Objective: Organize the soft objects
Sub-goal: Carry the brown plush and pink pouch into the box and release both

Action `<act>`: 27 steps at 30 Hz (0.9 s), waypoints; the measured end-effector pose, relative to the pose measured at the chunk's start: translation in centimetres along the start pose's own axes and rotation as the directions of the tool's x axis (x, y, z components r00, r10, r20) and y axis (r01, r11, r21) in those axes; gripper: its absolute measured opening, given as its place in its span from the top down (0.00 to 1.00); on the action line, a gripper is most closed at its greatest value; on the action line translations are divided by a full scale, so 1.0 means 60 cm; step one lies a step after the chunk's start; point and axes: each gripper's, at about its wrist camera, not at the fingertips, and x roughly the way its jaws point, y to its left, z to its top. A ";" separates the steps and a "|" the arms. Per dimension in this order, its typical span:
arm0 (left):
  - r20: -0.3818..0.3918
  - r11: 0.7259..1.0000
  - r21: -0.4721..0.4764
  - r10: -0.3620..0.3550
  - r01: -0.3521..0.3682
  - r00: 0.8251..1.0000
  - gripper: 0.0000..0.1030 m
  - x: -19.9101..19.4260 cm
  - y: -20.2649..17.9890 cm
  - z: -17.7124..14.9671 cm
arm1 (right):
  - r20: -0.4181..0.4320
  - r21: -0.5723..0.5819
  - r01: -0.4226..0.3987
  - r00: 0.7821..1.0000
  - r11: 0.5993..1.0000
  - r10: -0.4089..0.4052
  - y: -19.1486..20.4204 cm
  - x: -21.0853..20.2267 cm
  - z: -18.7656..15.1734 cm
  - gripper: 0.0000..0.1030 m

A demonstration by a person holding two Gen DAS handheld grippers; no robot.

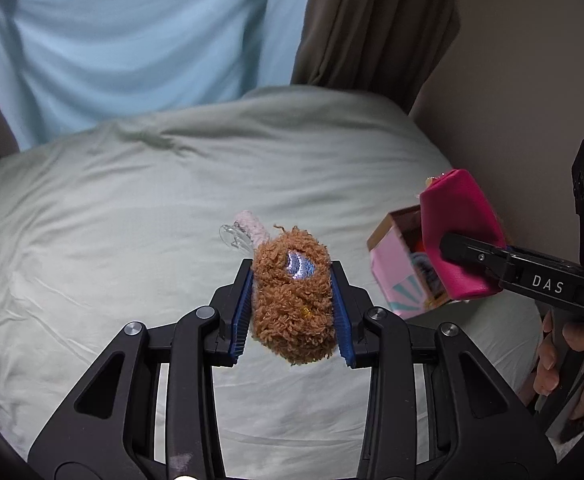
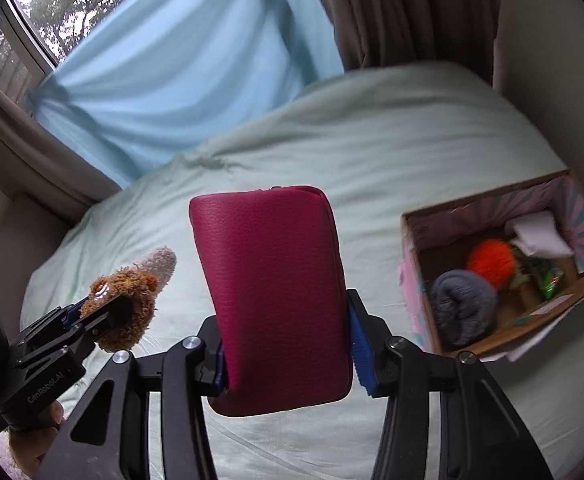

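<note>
Bedsheet (image 2: pixel 392 152) open between pouch (image 2: pixel 275 296) and box rim (image 2: pixel 408 240).

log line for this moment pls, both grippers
left gripper: shut on brown plush toy | right gripper: shut on magenta pouch | cardboard box: open on bed

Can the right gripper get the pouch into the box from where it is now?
Probably yes. The right gripper holds the magenta pouch above the bed, and the box sits open-topped just to its right. Nothing stands between them; the box holds some items but still shows room.
</note>
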 end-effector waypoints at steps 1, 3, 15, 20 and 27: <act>0.010 1.000 0.005 0.000 0.000 1.000 0.69 -0.009 -0.010 0.008 | 0.014 0.004 0.001 1.000 1.000 -0.001 -0.005 -0.017 0.006 0.57; 0.031 1.000 0.016 -0.001 0.000 1.000 0.69 -0.026 -0.038 0.024 | 0.035 0.009 0.003 0.999 1.000 -0.003 -0.017 -0.043 0.015 0.57; 0.081 1.000 -0.017 0.014 -0.012 0.997 0.69 -0.025 -0.239 0.071 | 0.084 -0.034 0.029 0.996 0.999 -0.026 -0.168 -0.182 0.079 0.57; 0.057 0.999 -0.034 0.006 -0.004 0.998 0.69 0.026 -0.333 0.070 | 0.060 -0.042 0.049 0.997 0.998 -0.047 -0.265 -0.202 0.100 0.57; -0.004 0.998 -0.069 -0.013 0.013 1.000 0.69 0.124 -0.425 0.065 | -0.009 -0.037 0.086 0.996 0.996 -0.086 -0.389 -0.188 0.113 0.57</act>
